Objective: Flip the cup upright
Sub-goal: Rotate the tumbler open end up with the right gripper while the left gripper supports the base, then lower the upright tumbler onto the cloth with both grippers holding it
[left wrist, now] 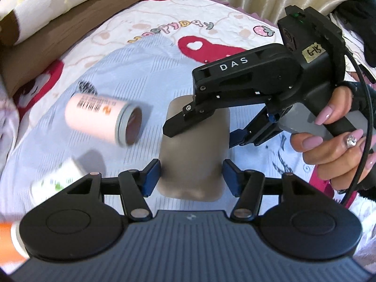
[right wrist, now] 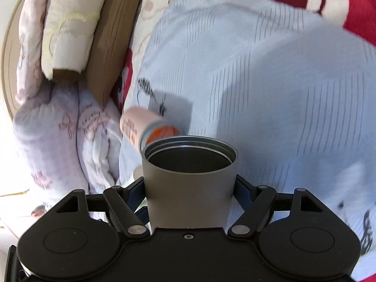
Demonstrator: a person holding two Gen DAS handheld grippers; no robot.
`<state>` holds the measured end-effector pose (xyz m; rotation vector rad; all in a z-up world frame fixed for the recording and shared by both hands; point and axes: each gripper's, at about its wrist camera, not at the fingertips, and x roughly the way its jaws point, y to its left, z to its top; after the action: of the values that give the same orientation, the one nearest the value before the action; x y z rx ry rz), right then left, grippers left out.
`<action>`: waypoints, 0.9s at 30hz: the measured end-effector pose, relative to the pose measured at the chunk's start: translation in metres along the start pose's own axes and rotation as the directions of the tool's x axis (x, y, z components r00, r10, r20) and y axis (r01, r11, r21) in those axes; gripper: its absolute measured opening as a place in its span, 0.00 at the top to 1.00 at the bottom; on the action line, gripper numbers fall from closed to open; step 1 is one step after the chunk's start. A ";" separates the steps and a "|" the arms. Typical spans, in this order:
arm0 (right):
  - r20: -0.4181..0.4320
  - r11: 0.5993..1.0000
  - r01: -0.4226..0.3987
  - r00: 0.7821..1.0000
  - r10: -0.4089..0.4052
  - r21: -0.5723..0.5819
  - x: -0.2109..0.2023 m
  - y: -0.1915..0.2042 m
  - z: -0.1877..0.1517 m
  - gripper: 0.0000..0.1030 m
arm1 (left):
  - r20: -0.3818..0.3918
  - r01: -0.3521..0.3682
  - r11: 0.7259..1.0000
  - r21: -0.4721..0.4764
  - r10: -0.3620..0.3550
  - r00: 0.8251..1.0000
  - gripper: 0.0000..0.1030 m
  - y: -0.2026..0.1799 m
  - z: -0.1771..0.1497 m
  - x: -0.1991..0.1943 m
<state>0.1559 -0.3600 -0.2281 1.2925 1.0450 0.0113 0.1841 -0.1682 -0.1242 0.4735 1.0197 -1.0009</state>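
A grey metal cup is held in the air above a pale blue cloth. In the right wrist view the cup shows its open mouth pointing away from the camera. My right gripper is shut on the cup's body; it also shows in the left wrist view, reaching in from the right. My left gripper is open, its blue pads on either side of the cup's wider end, close to it, with a small gap on the right.
A pink can lies on its side on the cloth, also in the right wrist view. A white and green container lies at the left. Pillows and a brown cushion border the bed.
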 end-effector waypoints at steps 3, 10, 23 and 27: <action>-0.023 1.000 -0.001 1.000 0.000 -0.019 0.004 0.004 -0.014 0.21 | 0.005 -0.011 1.000 -0.023 0.011 1.000 0.45 0.002 -0.017 -0.008; -0.038 0.987 0.040 0.998 -0.046 -0.157 0.012 0.024 -0.051 0.21 | 0.016 -0.025 0.994 -0.104 0.027 1.000 0.45 0.006 -0.056 -0.021; 0.040 0.881 0.054 0.998 -0.040 -0.471 0.013 0.059 -0.105 0.21 | 0.186 -0.039 0.973 -0.229 0.083 0.979 0.45 0.014 -0.109 -0.052; 0.077 0.807 0.065 0.997 -0.024 -0.587 0.016 0.076 -0.120 0.21 | 0.282 -0.025 0.966 -0.258 0.100 0.954 0.46 0.020 -0.123 -0.065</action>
<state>0.1288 -0.2329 -0.1677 0.6909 0.9123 0.2415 0.1319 -0.0377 -0.1284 0.1398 0.8428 -0.8402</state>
